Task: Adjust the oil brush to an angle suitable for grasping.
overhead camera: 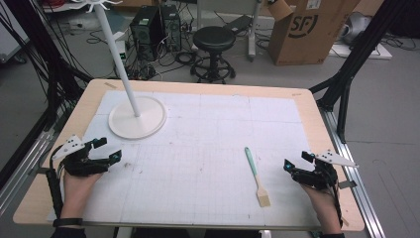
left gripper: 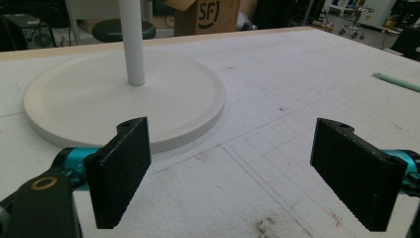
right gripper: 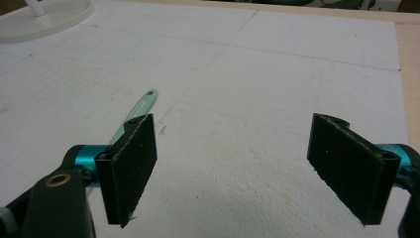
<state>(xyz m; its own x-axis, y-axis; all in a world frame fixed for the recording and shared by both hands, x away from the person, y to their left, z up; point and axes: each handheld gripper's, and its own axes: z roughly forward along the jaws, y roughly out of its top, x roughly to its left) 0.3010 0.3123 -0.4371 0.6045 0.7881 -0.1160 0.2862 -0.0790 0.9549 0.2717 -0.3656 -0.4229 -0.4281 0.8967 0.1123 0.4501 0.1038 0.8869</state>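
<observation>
One brush (overhead camera: 257, 176) is lying flat on the white gridded mat (overhead camera: 208, 148): mint-green handle, pale tan bristle end, handle pointing away from the person. It's just to the inside of the right gripper (overhead camera: 295, 166), near but not touching; in the right gripper view the green handle (right gripper: 136, 111) peeks out past the left-hand jaw. Both grippers sit low at the near edge of the tabletop (overhead camera: 317, 124), hands coming in from the bottom, jaws spread wide with nothing between them. Right ahead of the left gripper (overhead camera: 106, 149) is a white stand (overhead camera: 136, 117), round base with a thin pole going up; its rim (left gripper: 198, 129) is close in front of the jaws. Between the two grippers the mat is open, and so is the far right part out to the wood border.
</observation>
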